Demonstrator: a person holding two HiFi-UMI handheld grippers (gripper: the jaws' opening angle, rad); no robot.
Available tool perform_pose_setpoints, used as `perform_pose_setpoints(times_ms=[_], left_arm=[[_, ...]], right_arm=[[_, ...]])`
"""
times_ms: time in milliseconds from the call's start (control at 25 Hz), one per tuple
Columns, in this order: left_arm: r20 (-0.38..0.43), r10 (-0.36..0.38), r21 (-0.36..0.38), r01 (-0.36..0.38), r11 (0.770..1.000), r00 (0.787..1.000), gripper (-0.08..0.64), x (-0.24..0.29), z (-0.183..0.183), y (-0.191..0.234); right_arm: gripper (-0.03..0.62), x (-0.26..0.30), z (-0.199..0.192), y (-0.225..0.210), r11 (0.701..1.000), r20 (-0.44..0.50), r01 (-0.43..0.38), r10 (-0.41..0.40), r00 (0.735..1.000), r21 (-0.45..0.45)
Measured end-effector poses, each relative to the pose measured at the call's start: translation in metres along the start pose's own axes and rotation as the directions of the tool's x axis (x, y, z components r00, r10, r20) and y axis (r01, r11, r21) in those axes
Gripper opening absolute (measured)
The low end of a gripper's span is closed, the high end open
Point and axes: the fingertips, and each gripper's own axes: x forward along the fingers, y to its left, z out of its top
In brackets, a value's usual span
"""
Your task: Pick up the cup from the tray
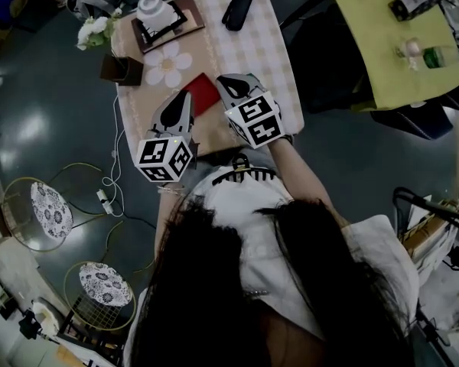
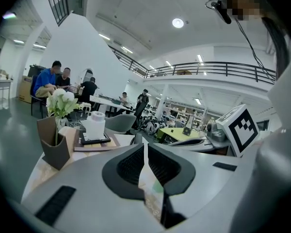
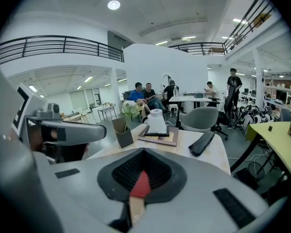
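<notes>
The table [image 1: 268, 60] carries the tray [image 1: 193, 14] at its far end. Both grippers hang at the near end, well apart from the tray. The left gripper [image 1: 185, 96] and the right gripper [image 1: 228, 82] are both clenched, with nothing held between their pads. The cup [image 1: 151, 8] stands on the tray, inside a small black frame.

This scene fits a reach about to start just as well as a cup set back down after a lift. I judge that any grasp needs jaws spread wider than the cup's body. They should close squarely across its sides and then rise straight up, so the cup clears the frame without dragging the tray.

The table wears a soft checked cloth with a printed daisy. The tray is a flat brown board, apparently wood, with square corners. A long black case [image 1: 238, 8] with rounded ends lies just right of the tray. A dark, angular holder [image 1: 122, 69] with white flowers [image 1: 92, 30] stands at the tray's near left. A thin red sheet [image 1: 203, 92] lies flat, well nearer than the tray, by the jaw tips. The cup is white and smooth, and broader at its foot than at its top.
</notes>
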Motion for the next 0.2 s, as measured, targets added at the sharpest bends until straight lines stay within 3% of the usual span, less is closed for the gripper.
perform_pose_setpoints(times_ms=[200], left_arm=[[0.005,0.004,0.009,-0.004,1.0,1.0,0.018,-0.004,0.0023,0.0043]], right_arm=[[0.011,0.0019,-0.0022,0.0058,1.0,-0.008,0.002,-0.002,1.0,-0.004]])
